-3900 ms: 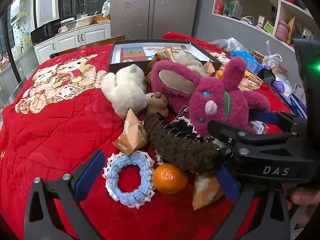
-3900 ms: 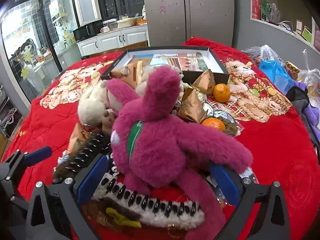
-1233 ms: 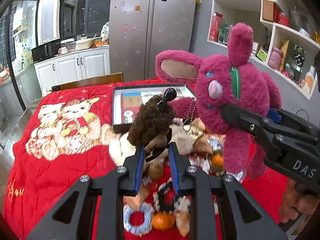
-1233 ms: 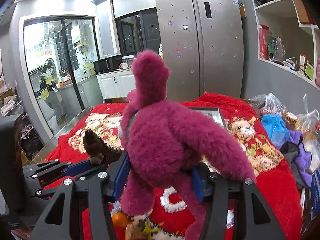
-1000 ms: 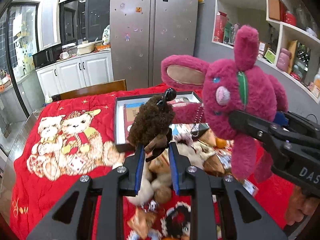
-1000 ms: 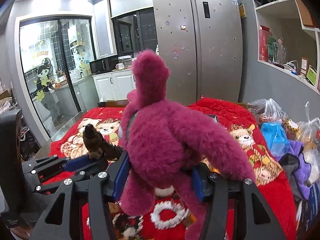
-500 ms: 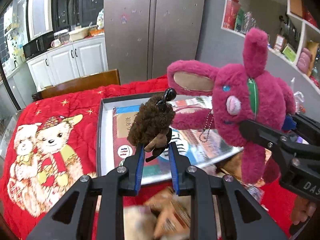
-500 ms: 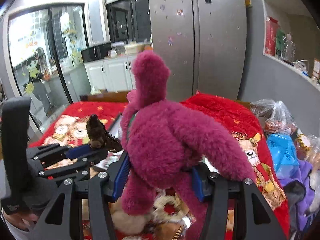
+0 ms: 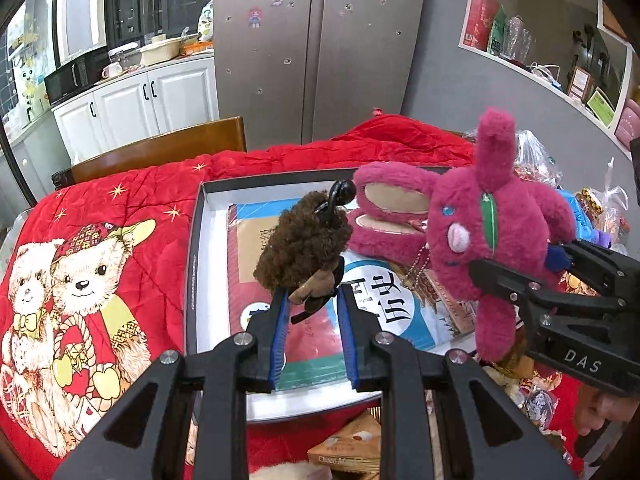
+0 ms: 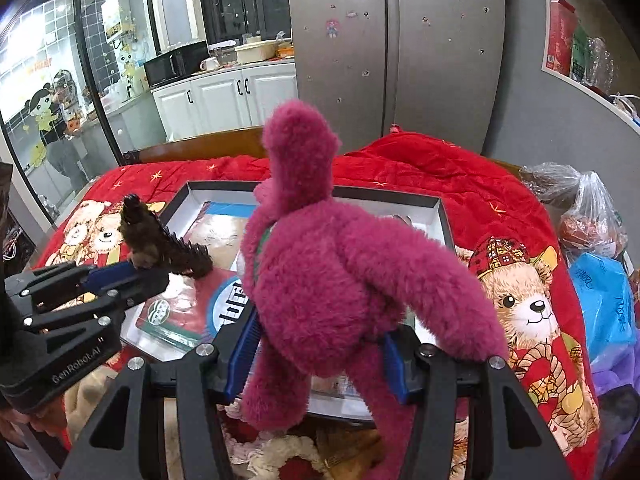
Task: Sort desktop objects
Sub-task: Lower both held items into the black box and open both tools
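My left gripper (image 9: 312, 308) is shut on a fuzzy brown hair claw (image 9: 302, 246) and holds it above the open black box (image 9: 194, 264). The claw also shows in the right wrist view (image 10: 160, 242), over the box's left part. My right gripper (image 10: 318, 350) is shut on a magenta plush rabbit (image 10: 320, 280) and holds it upright above the box (image 10: 444, 220). In the left wrist view the rabbit (image 9: 480, 232) hangs over the box's right side. The box bottom is lined with printed packets (image 9: 376, 300).
A red quilt with teddy-bear prints (image 9: 80, 280) covers the table. Snack packets (image 9: 352, 448) and a cream plush (image 10: 280, 456) lie near the box's near edge. Plastic bags (image 10: 592, 220) sit at the right. A wooden chair back (image 9: 160, 152) stands behind the table.
Both grippers closed on their objects, lifted them off the pile, and carried them forward over the box. The box has come closer and now lies below both objects.
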`<state>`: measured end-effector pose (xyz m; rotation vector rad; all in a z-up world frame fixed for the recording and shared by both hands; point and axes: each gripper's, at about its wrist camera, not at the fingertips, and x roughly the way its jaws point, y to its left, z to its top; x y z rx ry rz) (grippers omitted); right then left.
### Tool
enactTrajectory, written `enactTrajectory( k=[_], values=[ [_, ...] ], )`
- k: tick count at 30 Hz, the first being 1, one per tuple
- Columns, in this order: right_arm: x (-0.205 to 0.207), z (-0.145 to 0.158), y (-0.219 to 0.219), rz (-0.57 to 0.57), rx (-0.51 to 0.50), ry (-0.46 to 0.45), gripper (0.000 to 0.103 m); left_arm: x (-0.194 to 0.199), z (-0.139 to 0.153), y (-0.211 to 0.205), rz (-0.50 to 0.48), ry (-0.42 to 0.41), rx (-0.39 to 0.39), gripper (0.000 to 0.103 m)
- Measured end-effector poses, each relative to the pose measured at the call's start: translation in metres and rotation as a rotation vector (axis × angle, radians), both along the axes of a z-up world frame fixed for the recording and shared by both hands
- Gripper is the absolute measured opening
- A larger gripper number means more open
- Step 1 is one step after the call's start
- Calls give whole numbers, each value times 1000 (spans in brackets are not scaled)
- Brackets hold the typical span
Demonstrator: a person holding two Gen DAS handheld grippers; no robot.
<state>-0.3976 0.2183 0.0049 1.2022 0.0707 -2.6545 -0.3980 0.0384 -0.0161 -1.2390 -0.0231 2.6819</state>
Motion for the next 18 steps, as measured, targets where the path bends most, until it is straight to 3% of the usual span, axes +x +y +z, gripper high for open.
enactTrajectory(
  k=[6,7,9,10,11,15,18],
  values=[
    [-1,-1,-1,-4,18,16,59,1,-1,0,1,0,-23,26],
    [-1,-1,-1,-2,20,19,61,1,0,0,4,3,-34,31],
    [0,2,-3,0,16,31,65,4,4,0,15,22,-60,55],
    [1,4,-3,3,15,37,66,7,8,0,20,47,-70,73],
    [2,7,-2,6,15,44,71,10,12,-1,28,79,-77,80],
    [8,22,3,-10,11,90,83,16,22,-2,25,95,-74,81],
    [11,29,7,-27,13,120,83,15,24,-4,35,88,-60,82]
  ],
)
